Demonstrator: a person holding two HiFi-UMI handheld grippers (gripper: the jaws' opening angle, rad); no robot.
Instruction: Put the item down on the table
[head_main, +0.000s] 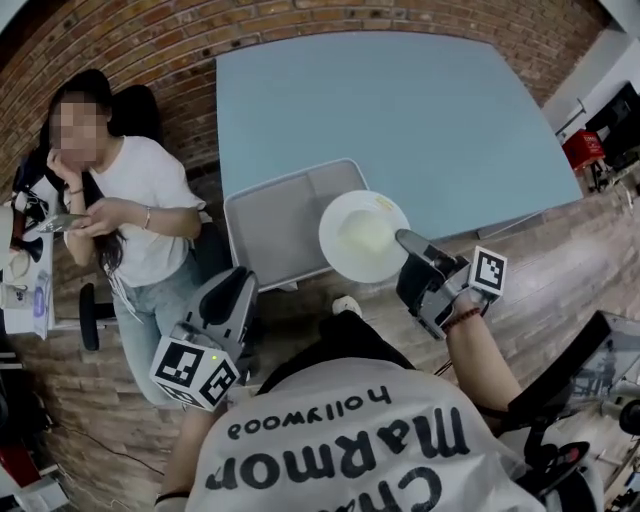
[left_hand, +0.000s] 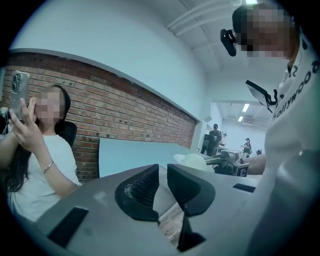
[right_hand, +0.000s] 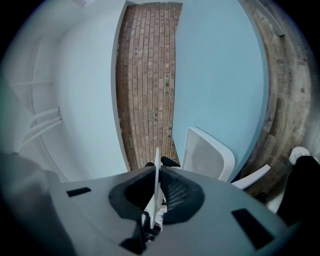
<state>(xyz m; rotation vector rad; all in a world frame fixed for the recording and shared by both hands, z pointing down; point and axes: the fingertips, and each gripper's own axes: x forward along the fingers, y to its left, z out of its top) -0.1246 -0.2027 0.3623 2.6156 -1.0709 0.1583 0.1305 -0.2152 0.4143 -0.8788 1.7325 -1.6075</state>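
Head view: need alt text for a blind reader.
The right tool grips a white plate by its rim over the near edge of a light-blue table, above a white chair. The left tool hangs empty, low left.

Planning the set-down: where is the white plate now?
Head view, centre: the white plate is clamped at its rim in the right gripper, overlapping the near edge of the blue table, just right of the white chair.

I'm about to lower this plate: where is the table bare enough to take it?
The whole blue table shows bare, from the brick wall to its near edge, so straight ahead of the plate held in the right gripper is free. Crowding is only at the near left corner, where the white chair stands.
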